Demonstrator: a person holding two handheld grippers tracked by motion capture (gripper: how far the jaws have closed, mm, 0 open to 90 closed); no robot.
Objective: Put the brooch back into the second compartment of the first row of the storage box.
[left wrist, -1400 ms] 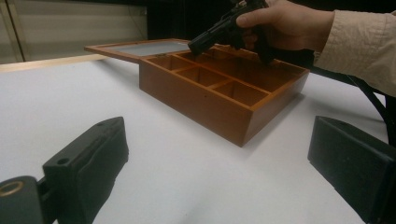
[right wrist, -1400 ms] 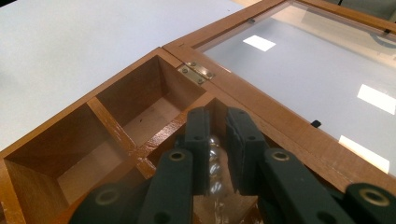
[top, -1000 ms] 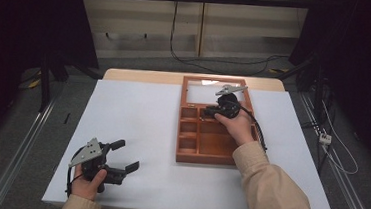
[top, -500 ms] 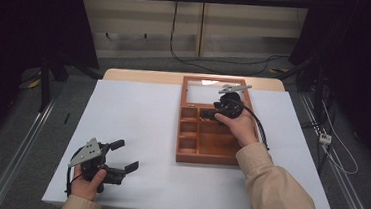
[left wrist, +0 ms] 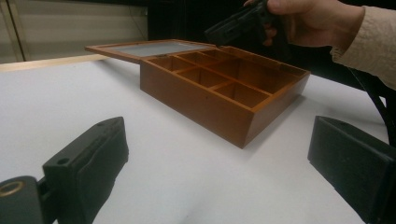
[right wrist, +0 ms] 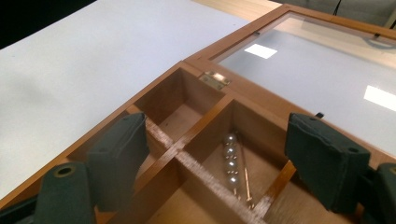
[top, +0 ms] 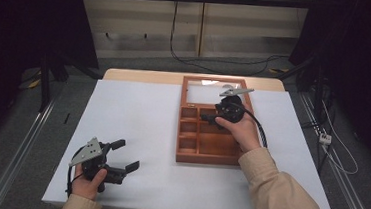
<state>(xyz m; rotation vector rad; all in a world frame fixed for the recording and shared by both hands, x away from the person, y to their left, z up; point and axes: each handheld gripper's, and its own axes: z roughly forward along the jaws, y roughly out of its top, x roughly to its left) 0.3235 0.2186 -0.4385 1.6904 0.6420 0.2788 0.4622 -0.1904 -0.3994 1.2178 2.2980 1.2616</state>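
The right gripper (top: 206,118) hovers over the far compartments of the wooden box (top: 208,158), which sits on the white table (top: 137,121) with its glass lid (top: 207,91) lying open flat behind it. Its jaws have just been opening and now stand wide, with nothing between them. Below them, in one compartment, lies a string of small silver beads (right wrist: 230,162). The left gripper (top: 125,156) rests near the front left corner of the table, jaws wide and empty.
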